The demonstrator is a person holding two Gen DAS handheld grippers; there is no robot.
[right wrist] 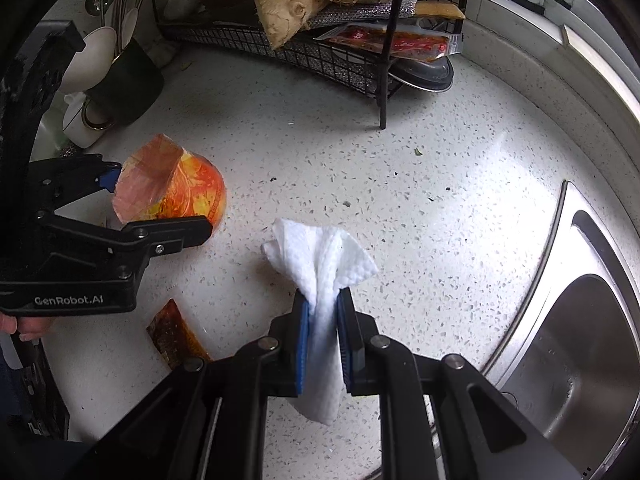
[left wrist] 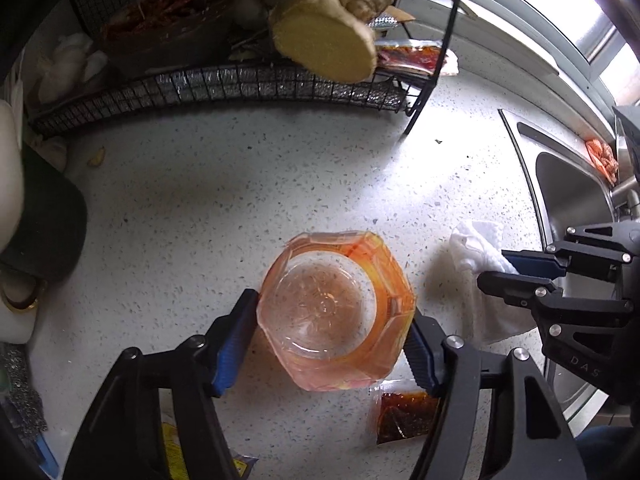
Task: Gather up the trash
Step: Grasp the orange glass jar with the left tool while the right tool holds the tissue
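My left gripper is shut on an orange-stained clear plastic cup, bottom toward the camera, above the speckled white counter. The cup and left gripper also show in the right wrist view. My right gripper is shut on a crumpled white paper towel; it also shows in the left wrist view, held by the right gripper. A dark red sauce packet lies on the counter below the cup, also seen in the right wrist view.
A black wire rack with ginger and a red packet stands at the back. A steel sink is at the right. A utensil holder and white containers stand at the left. Yellow wrappers lie near the front.
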